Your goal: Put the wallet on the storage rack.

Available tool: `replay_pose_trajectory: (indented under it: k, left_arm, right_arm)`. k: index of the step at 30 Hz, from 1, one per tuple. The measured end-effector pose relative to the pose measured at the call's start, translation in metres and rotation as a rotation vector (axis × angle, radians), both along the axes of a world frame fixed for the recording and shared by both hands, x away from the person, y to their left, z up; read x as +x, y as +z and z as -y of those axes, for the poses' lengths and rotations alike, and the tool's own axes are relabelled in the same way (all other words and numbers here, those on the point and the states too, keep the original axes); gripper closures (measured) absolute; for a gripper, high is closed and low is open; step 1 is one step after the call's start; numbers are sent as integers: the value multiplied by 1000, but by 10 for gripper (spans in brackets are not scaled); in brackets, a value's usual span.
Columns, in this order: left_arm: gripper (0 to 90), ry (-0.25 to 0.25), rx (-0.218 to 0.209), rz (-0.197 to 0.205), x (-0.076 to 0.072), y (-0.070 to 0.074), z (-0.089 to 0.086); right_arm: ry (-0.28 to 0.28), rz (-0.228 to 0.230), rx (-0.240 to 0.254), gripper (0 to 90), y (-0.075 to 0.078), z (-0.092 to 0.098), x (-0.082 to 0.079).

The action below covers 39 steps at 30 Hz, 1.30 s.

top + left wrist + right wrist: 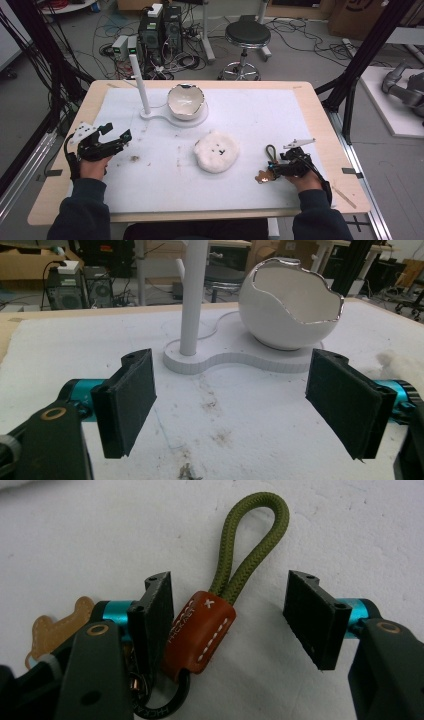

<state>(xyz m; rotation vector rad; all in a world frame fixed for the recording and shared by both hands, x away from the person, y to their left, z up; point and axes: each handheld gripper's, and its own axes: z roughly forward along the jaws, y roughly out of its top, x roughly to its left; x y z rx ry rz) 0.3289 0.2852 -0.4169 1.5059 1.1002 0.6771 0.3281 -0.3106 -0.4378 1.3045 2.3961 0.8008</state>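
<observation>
While the keyring (210,625) lies between the right gripper's (232,615) spread jaws, its brown leather sleeve touching one pad, stamped letters I cannot read run along the leather. Ahead of the left gripper's (232,405) wide-apart jaws stand a post (192,295) and an eggshell bowl (290,305), its inside hidden.

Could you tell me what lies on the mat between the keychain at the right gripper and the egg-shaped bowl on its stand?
In the high view, a white fluffy round pad lies on the mat between the keychain and the egg-shaped bowl; around the pad, that stretch is bare.
</observation>
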Motion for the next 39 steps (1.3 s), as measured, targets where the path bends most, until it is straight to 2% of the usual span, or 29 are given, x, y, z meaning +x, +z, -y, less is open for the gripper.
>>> replay_pose_trajectory:
  k: [1, 4, 5, 6, 8, 9, 11, 14, 15, 17, 18, 19, 20, 21, 22, 23, 24, 25, 26, 27, 29, 30, 31, 32, 33, 34, 35, 39]
  left_arm:
    - [199, 1, 3, -2, 0, 0, -1]
    - [200, 5, 4, -5, -1, -1, -1]
    - [201, 5, 4, -5, -1, -1, -1]
    - [201, 4, 5, -6, -1, -1, -1]
    - [201, 5, 5, -9, -1, -1, -2]
    - [202, 7, 6, -10, -1, -1, -2]
    - [202, 6, 5, -11, -1, -1, -2]
    - [206, 2, 4, -12, -1, -2, -1]
    - [212, 2, 5, -11, -1, -2, -1]
    - [248, -4, -1, -10, 0, -1, 0]
    - [262, -15, -21, -8, 0, -1, 1]
    - [262, -28, -33, -6, 0, 0, 2]
    - [283, -38, -37, -4, 0, 0, 3]
    - [283, -56, -42, -1, 0, 2, 6]
    - [294, -70, -44, 3, 1, 3, 9]
    - [296, -83, -45, 10, 1, 5, 12]
    - [303, -117, -45, 22, 1, 10, 19]
    - [308, -117, -45, 22, 1, 10, 19]
    - [308, -135, -38, 28, 1, 13, 23]
    - [309, -154, -36, 32, 1, 16, 27]
    - [309, -183, -32, 42, 1, 19, 34]
    - [309, -197, -24, 47, 1, 22, 37]
    - [309, -206, -26, 48, 1, 23, 40]
    - [309, -218, -27, 52, 1, 25, 42]
    - [309, -222, -28, 57, 1, 27, 45]
    - [309, -231, -30, 62, 1, 29, 47]
    - [309, -238, -29, 67, 0, 30, 48]
    - [326, -244, -34, 80, -1, 34, 53]
  right_arm:
    - [4, 5, -20, 373, 0, -2, -1]
    - [-8, -8, -24, 405, 1, -4, -2]
    - [-13, -29, -34, 475, 4, -5, -1]
    - [-13, -29, -34, 475, 4, -5, -1]
    - [6, -40, -47, 603, 7, -7, -2]
    - [26, -43, -41, 714, 7, -8, -3]
    - [26, -45, -37, 728, 7, -8, -3]
    - [-1, -68, 30, 768, 7, -2, 0]
    - [5, -51, 48, 773, 7, -1, 0]
    - [21, -10, 116, 774, 10, -2, 1]
    - [49, 47, 163, 775, 15, -5, 0]
    - [49, 47, 163, 775, 15, -5, 0]
    - [66, 132, 218, 775, 25, -10, -1]
    - [66, 132, 218, 775, 25, -10, -1]
    - [83, 203, 274, 775, 34, -19, -1]
    - [99, 229, 292, 775, 36, -23, 0]
    - [111, 251, 303, 776, 38, -28, 1]
    - [111, 251, 303, 776, 38, -28, 1]
    - [120, 272, 307, 776, 40, -33, 2]
    - [144, 316, 309, 777, 44, -43, 2]
    - [164, 347, 325, 777, 49, -51, 1]
    - [164, 347, 325, 777, 49, -51, 1]
    - [184, 388, 351, 777, 56, -62, 1]
    - [184, 388, 351, 777, 56, -62, 1]
    - [206, 417, 381, 777, 62, -72, 2]
    - [206, 417, 381, 777, 62, -72, 2]
    - [224, 437, 400, 777, 66, -83, 4]
    - [246, 450, 399, 777, 69, -98, 7]
